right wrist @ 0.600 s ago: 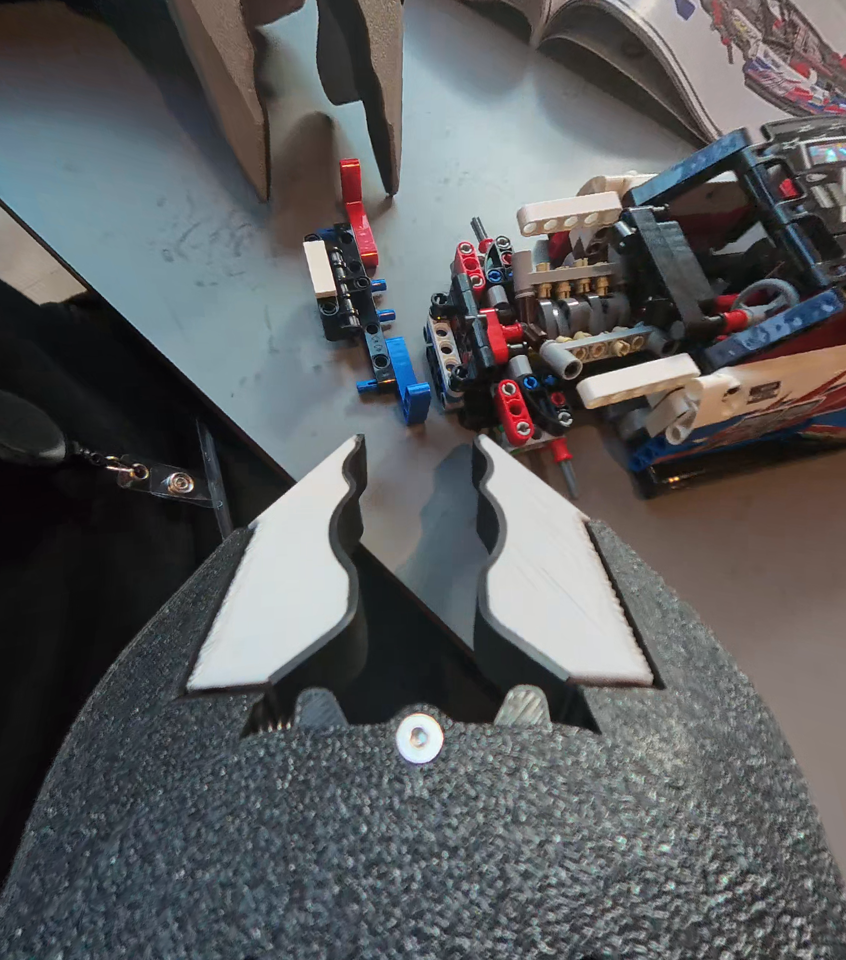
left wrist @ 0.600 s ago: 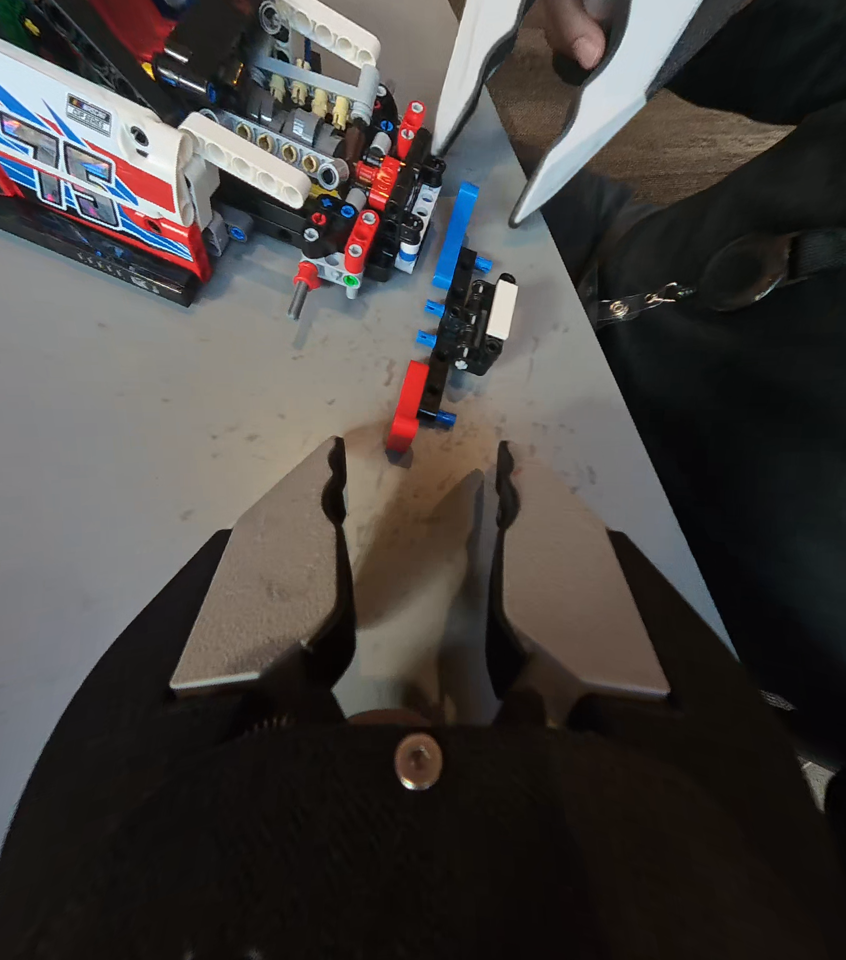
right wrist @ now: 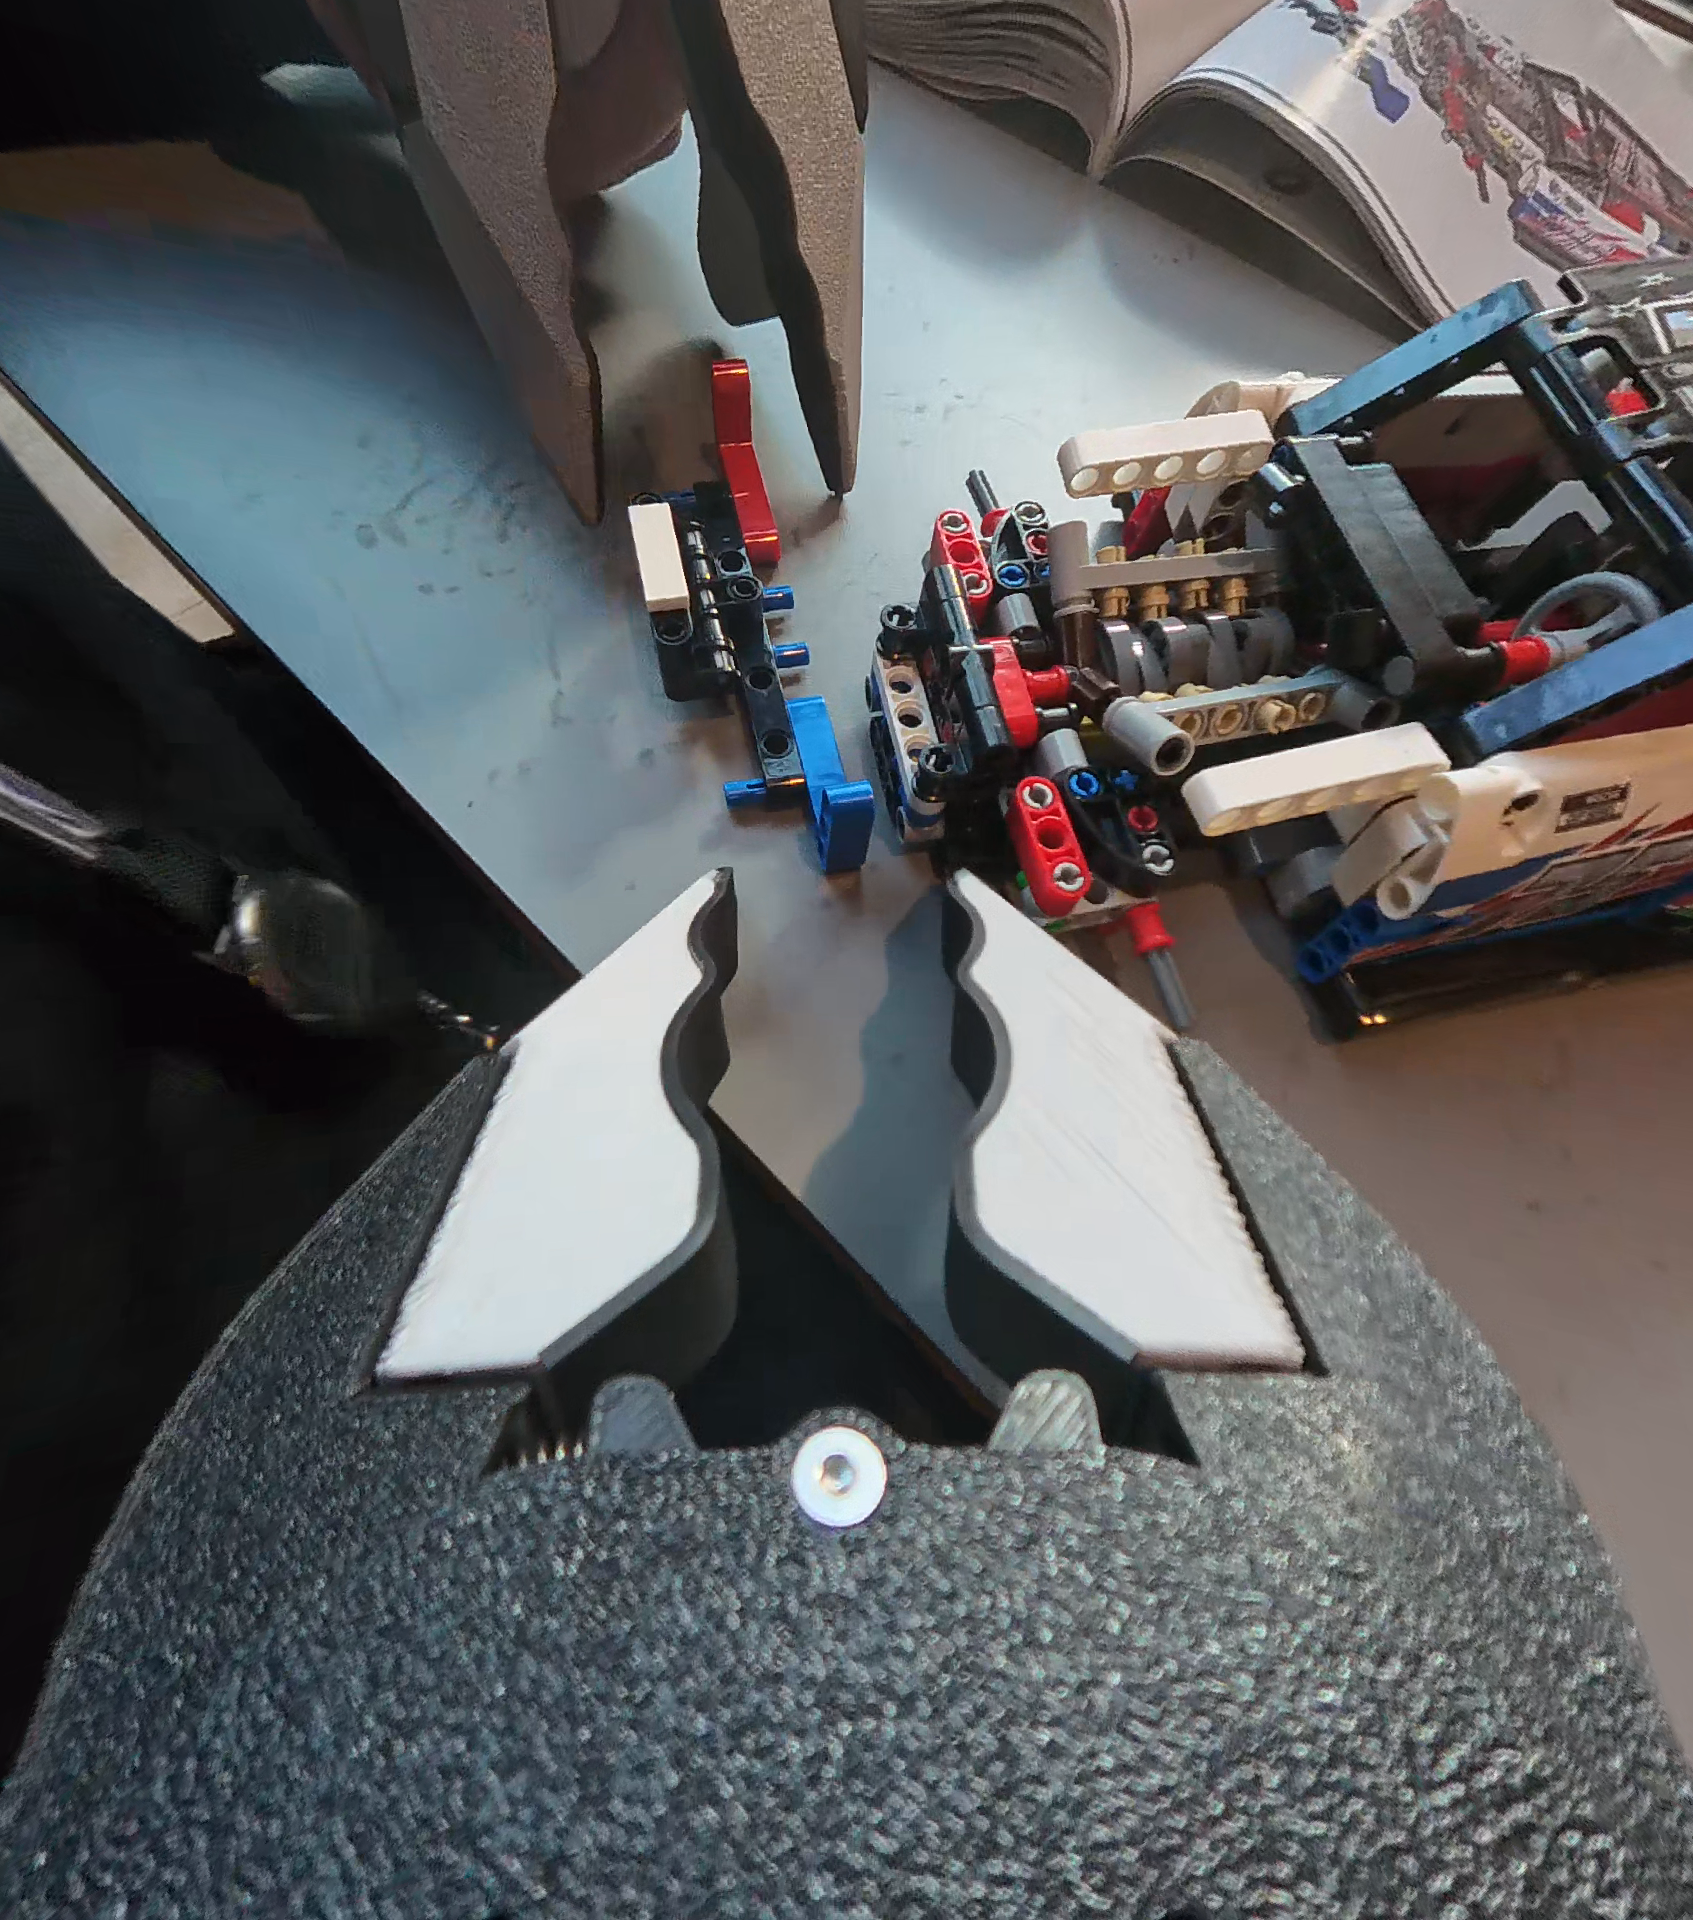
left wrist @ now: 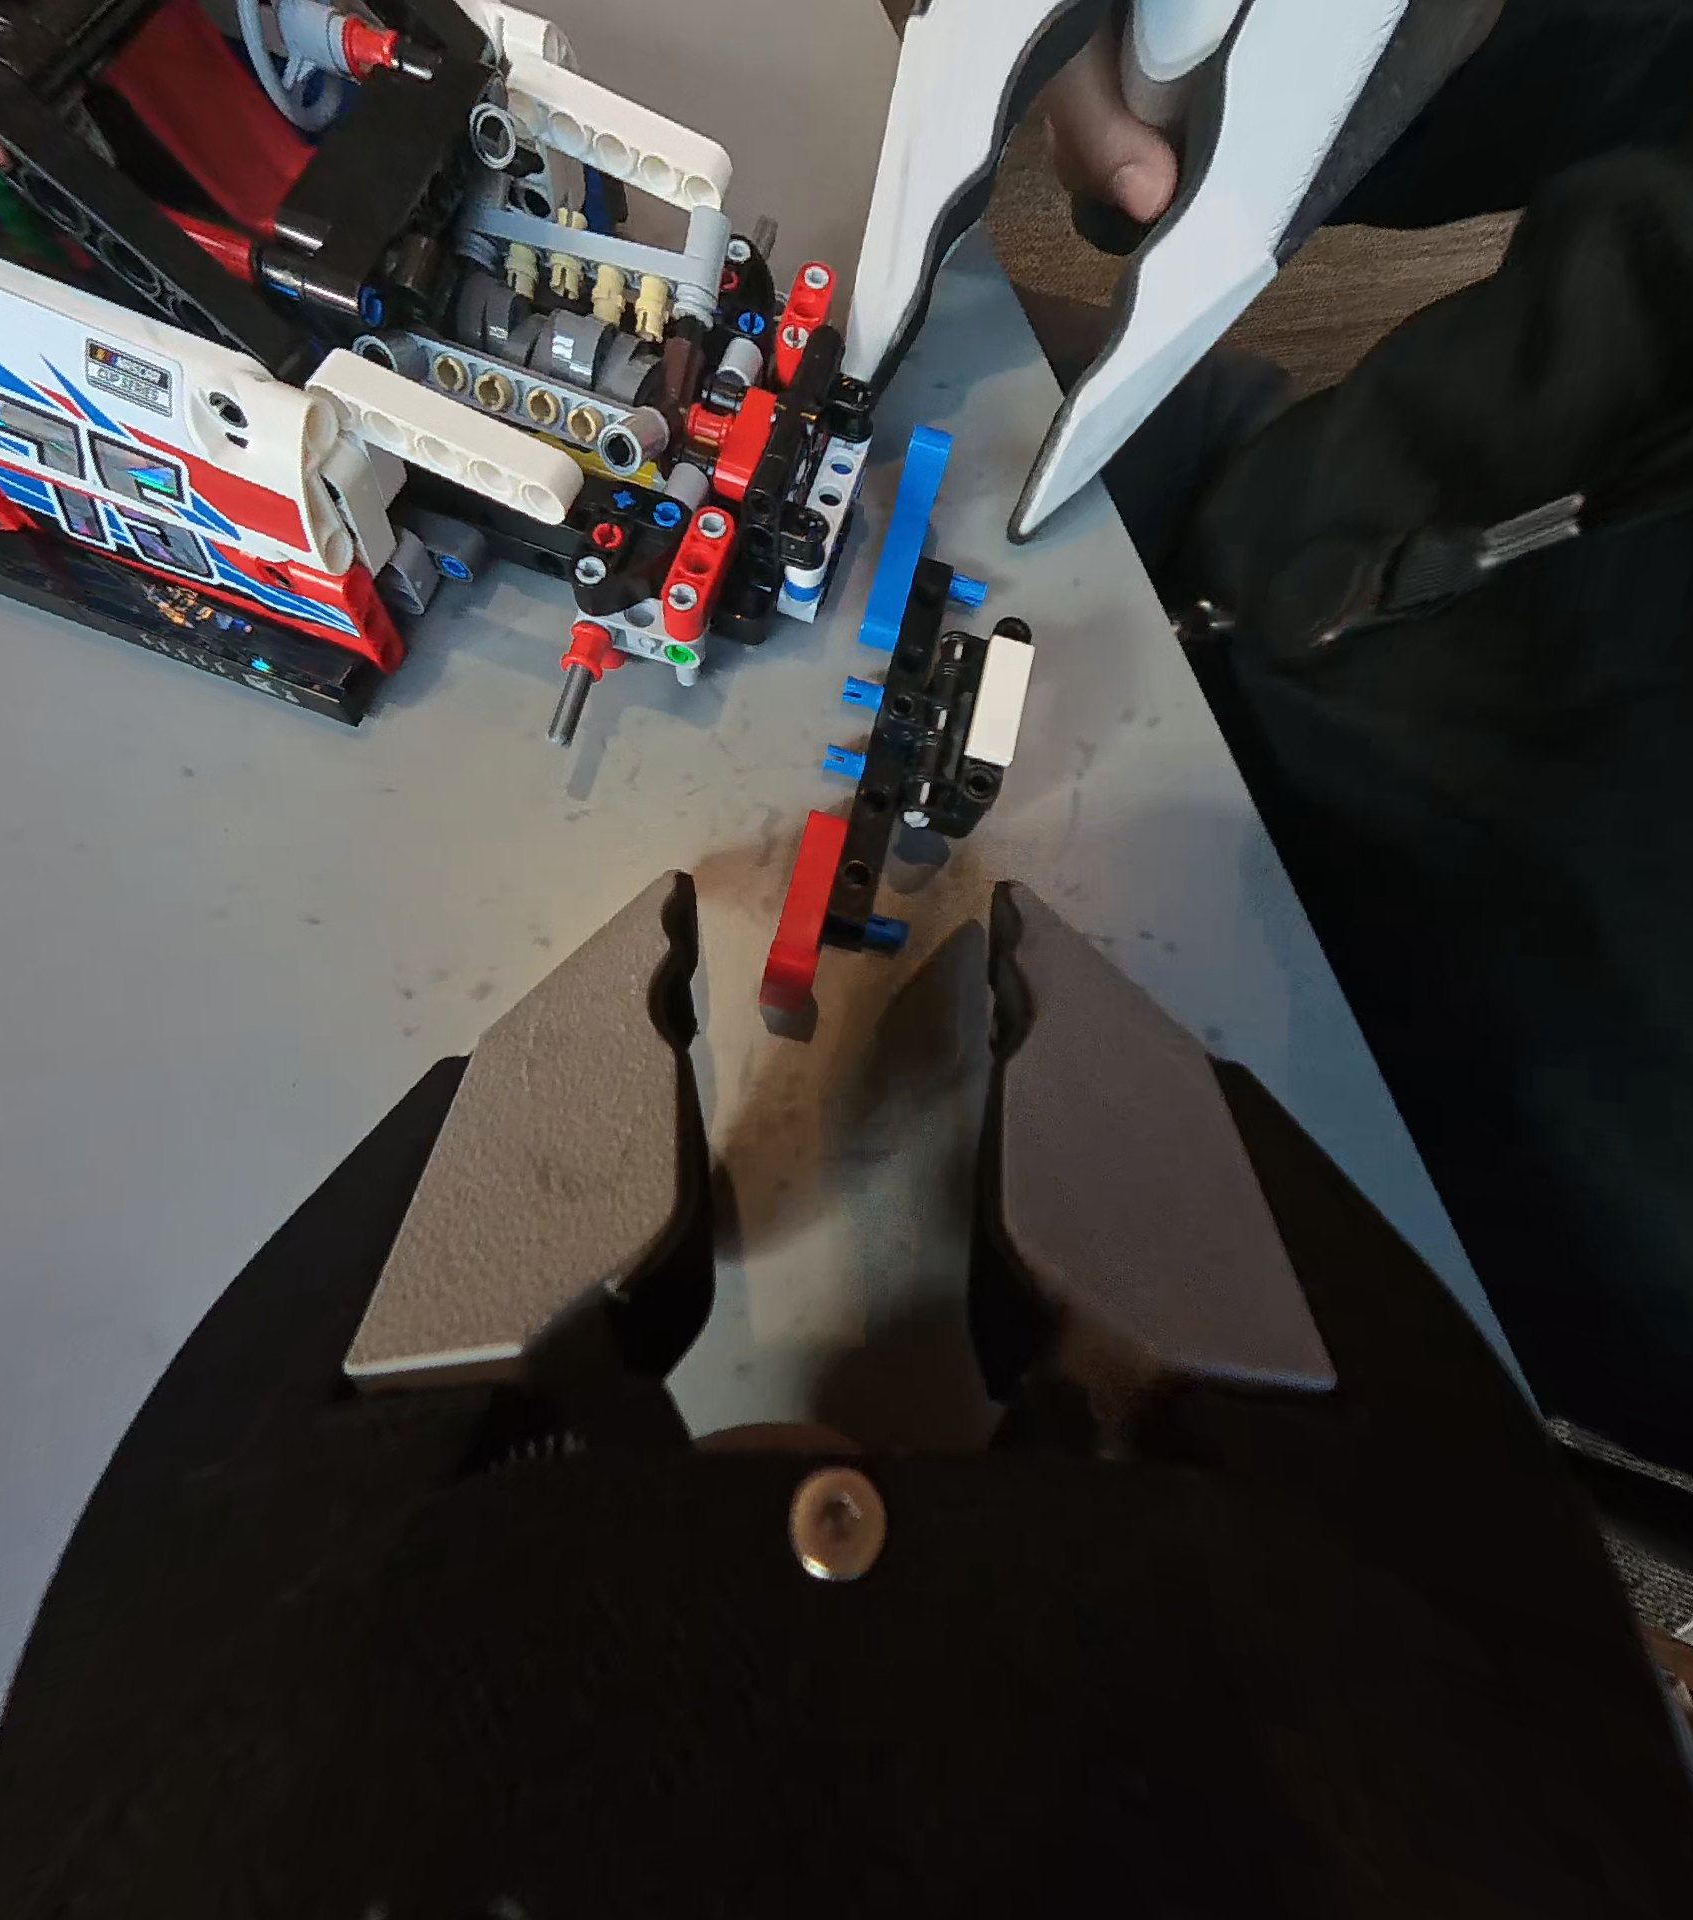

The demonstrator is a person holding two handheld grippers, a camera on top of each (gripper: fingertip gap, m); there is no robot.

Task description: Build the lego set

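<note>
- Left wrist view: the left gripper (left wrist: pixel 837 914) hangs low over the grey table (left wrist: pixel 146 935), its 2 grey fingers spread wide with nothing between them. Just ahead of the tips lies the small loose assembly (left wrist: pixel 909 727), a black beam with a red piece at the near end, a blue piece at the far end, a white block on its side and blue pins sticking out. It lies near the table edge, just beside the front of the model car (left wrist: pixel 302 436) but apart from it.
- Left wrist view: the right gripper (left wrist: pixel 956 447) comes in from the far side with white fingers open and empty. One tip is close against the car's front; whether it touches is unclear.
- Right wrist view: the same assembly (right wrist: pixel 748 644) lies between the 2 grippers, its blue end nearest. The left gripper's tips straddle the red end. An open booklet (right wrist: pixel 1393 135) lies behind the car (right wrist: pixel 1341 675).
- Judgement: the step seems to be picking up the assembly to fit it on the car's front. Grip the black beam across its flat sides, not the protruding pins, and keep it level so the pins line up with the car's holes.
</note>
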